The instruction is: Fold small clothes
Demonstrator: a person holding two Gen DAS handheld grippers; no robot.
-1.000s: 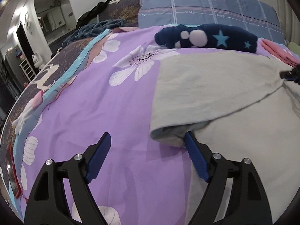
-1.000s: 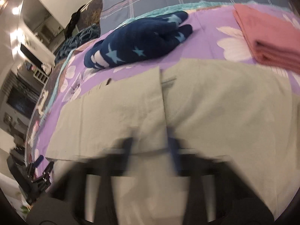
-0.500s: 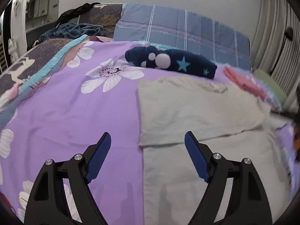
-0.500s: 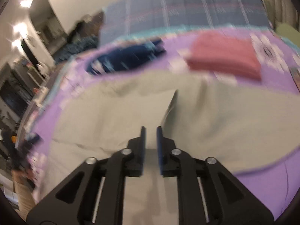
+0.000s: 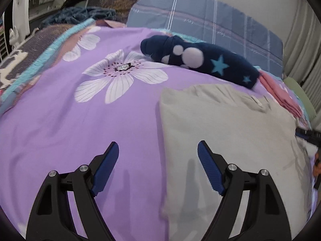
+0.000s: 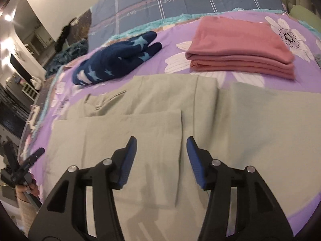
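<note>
A pale grey-green garment (image 6: 152, 120) lies flat on the purple flowered bedspread (image 5: 60, 104), one flap folded over the rest. In the left wrist view the same garment (image 5: 230, 124) fills the right half. My left gripper (image 5: 158, 152) hangs open over the garment's left edge with nothing between its fingers. My right gripper (image 6: 161, 146) is over the folded flap's right edge; its jaws are opening and the cloth lies under them, not pinched. The left gripper (image 6: 30, 160) also shows small at the right wrist view's left edge.
A folded pink garment (image 6: 240, 46) lies at the back right. A navy garment with light blue stars (image 6: 114, 60) lies at the back left of the grey one. A blue plaid pillow (image 6: 180, 2) backs the bed. A green cushion (image 5: 301, 96) sits at the right edge.
My right gripper went from shut to part open and let the flap lie flat. My left gripper swung away from the garment's folded corner and now sits over its left edge, still open.
</note>
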